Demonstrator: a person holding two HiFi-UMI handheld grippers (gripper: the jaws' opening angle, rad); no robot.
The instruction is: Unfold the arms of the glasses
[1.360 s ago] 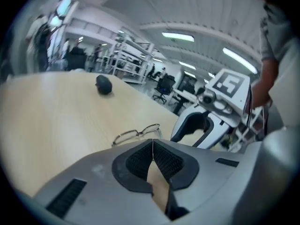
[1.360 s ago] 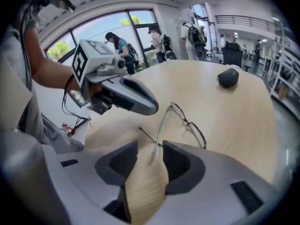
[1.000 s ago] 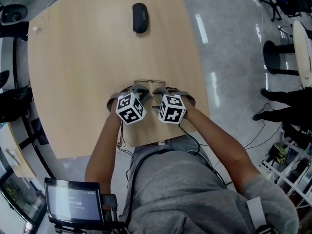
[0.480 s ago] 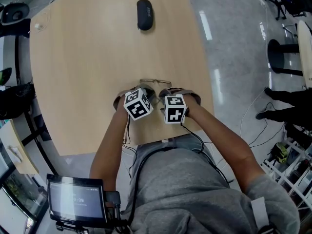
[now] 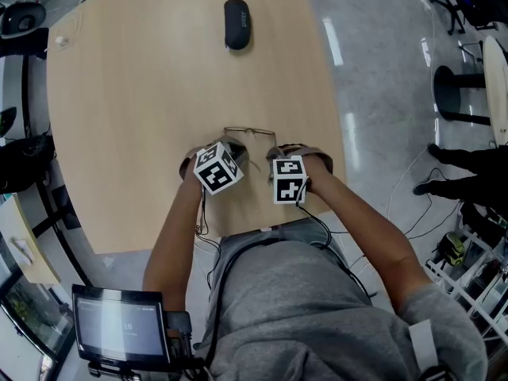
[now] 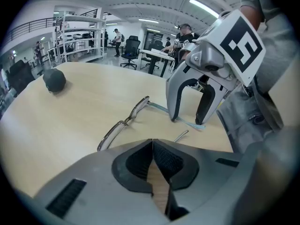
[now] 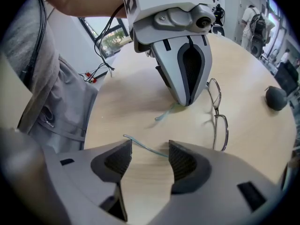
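Note:
Thin metal-framed glasses (image 5: 248, 132) lie on the wooden table (image 5: 143, 94) just beyond both grippers. My left gripper (image 6: 151, 142) is shut on one glasses arm. In the right gripper view that gripper (image 7: 186, 102) shows its jaws closed, with the arm's teal tip (image 7: 164, 113) sticking out to one side and the lenses (image 7: 219, 118) on the other. My right gripper (image 7: 150, 148) is open, and the other arm (image 7: 143, 146) crosses the gap between its jaws. The left gripper view shows the right gripper (image 6: 187, 121) standing astride that arm (image 6: 161, 109).
A black glasses case (image 5: 236, 23) lies at the far end of the table. The table's near edge (image 5: 238, 232) runs close to the person's body. A tablet (image 5: 119, 332) sits low on the left. People and office chairs are in the room beyond.
The two marker cubes have drawn slightly apart, the left one shifting left and the right one right. The glasses stay in about the same place.

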